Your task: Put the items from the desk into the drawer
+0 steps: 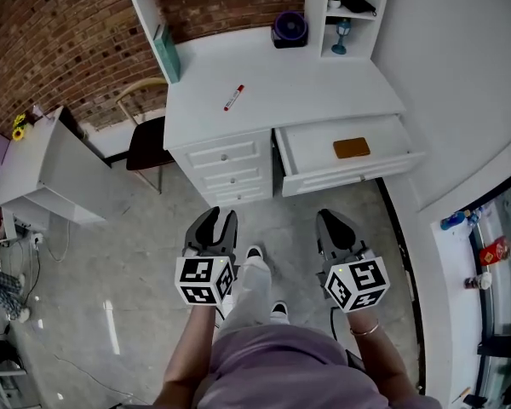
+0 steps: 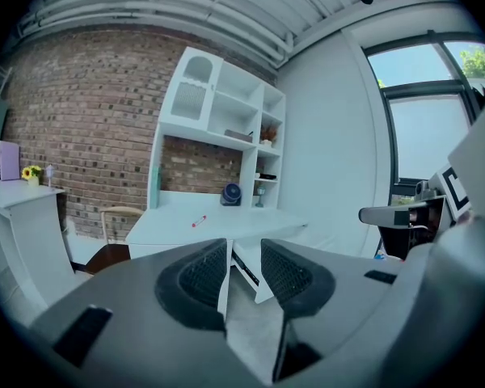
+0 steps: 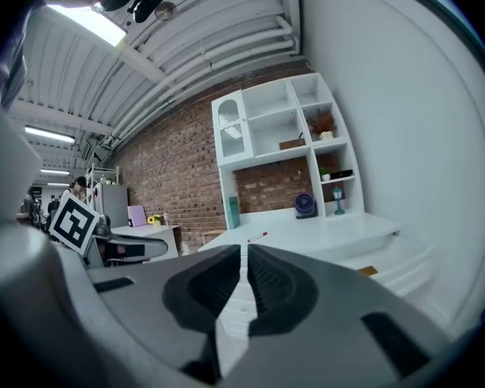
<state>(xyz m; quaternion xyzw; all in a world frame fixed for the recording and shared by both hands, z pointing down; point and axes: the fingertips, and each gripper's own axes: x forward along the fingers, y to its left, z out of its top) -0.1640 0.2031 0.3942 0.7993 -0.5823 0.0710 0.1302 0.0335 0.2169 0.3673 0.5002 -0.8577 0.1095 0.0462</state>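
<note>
A red marker (image 1: 232,97) lies on the white desk (image 1: 307,88), also visible as a small red marker (image 2: 199,221) in the left gripper view and as the marker (image 3: 257,237) in the right gripper view. The desk's right drawer (image 1: 358,174) stands pulled out with a flat brown item (image 1: 351,148) inside; that brown item (image 3: 367,271) shows too. Both grippers hang low in front of the desk, far from it. My left gripper (image 1: 217,216) (image 2: 243,253) is slightly open and empty. My right gripper (image 1: 330,218) (image 3: 244,257) is shut on nothing.
At the desk's back stand a purple fan (image 1: 289,29), a small blue lamp (image 1: 341,37) and a teal book (image 1: 165,51). A stack of closed drawers (image 1: 226,169) is left of the open one. A chair (image 1: 145,141) and another white table (image 1: 43,169) stand to the left.
</note>
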